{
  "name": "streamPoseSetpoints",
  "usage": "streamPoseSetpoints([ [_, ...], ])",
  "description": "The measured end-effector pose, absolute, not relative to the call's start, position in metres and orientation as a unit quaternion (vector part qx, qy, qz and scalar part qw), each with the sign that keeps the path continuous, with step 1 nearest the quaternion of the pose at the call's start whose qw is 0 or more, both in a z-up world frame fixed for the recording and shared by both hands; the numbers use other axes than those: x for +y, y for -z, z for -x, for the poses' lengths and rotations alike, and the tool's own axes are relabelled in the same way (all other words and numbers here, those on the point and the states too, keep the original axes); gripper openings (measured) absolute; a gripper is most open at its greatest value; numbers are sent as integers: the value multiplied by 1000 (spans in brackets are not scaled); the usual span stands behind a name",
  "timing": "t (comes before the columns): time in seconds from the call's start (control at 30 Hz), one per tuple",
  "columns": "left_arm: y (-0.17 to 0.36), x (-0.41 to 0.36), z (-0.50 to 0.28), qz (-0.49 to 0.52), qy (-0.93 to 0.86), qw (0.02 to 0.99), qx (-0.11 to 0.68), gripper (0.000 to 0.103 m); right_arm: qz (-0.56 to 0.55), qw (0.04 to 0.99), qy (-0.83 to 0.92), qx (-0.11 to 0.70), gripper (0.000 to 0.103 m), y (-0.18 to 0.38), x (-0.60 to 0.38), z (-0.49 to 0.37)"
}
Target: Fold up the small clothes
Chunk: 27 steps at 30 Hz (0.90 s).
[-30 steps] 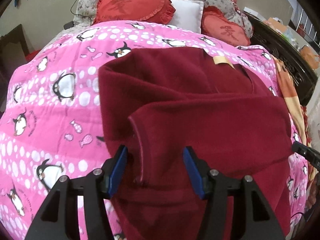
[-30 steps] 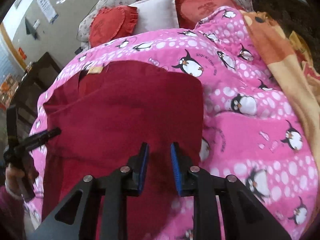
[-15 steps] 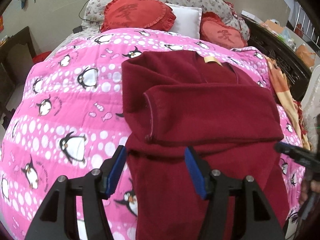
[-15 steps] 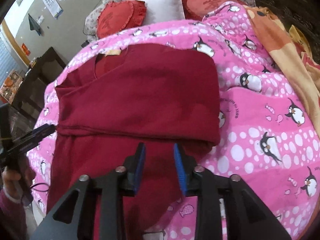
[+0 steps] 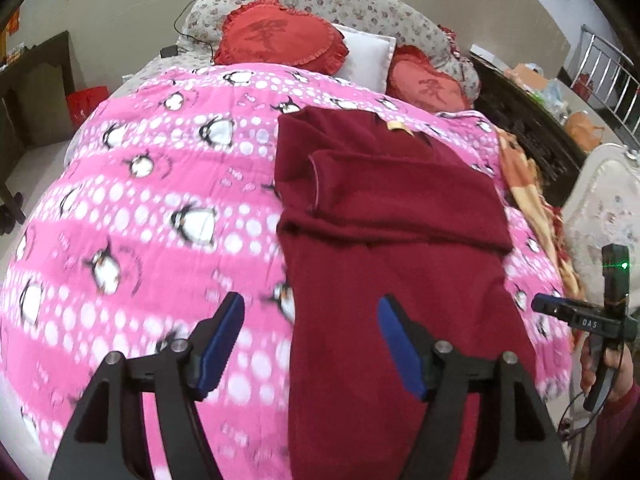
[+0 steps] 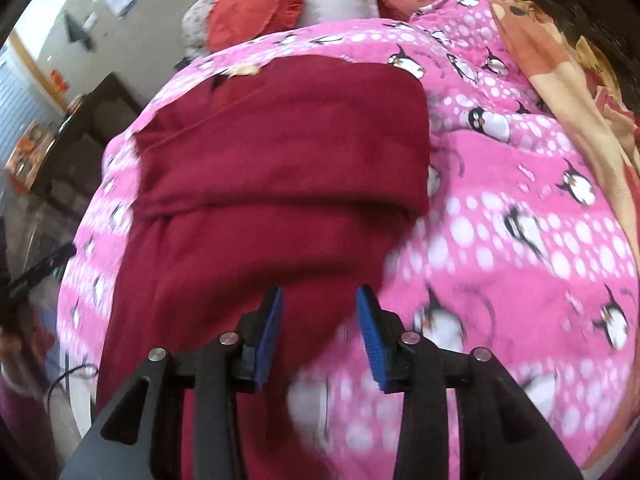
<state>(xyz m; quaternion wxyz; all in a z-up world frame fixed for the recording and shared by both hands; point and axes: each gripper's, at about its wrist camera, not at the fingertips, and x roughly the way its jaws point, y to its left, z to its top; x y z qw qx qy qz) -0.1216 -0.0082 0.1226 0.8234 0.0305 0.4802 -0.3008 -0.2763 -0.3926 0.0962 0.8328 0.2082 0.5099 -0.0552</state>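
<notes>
A dark red sweater (image 5: 384,248) lies on the pink penguin quilt, its sleeves folded across the chest and a tan neck label at the far end. It also shows in the right wrist view (image 6: 280,184). My left gripper (image 5: 312,340) is open and empty, held above the sweater's near left edge. My right gripper (image 6: 320,332) is open and empty above the sweater's near right hem. The right gripper's tip also shows at the right edge of the left wrist view (image 5: 576,316).
The pink penguin quilt (image 5: 140,220) covers the bed. Red heart cushions (image 5: 280,36) and a white pillow (image 5: 368,56) lie at the head. An orange blanket (image 6: 560,60) lies along the right side. Dark furniture (image 6: 80,128) stands left of the bed.
Both grippers have pulled back toward the foot of the bed and risen, so more of the sweater shows. The right gripper's fingers have opened wider. The sweater has not moved.
</notes>
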Motion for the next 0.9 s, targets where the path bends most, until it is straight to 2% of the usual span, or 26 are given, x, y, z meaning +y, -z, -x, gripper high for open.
streamPoseSetpoints([
  [0.17,-118,22,155,-4,316,804,504,84,-223,822,6,524,21,-95,-373,334],
  [0.47,-79,40,197,-7,309,763,567,84,-277,809,10,518,24,-64,-366,402],
  [0.9,-43,35,216,-18,318,715,622,84,-307,801,0,514,25,-38,-352,412],
])
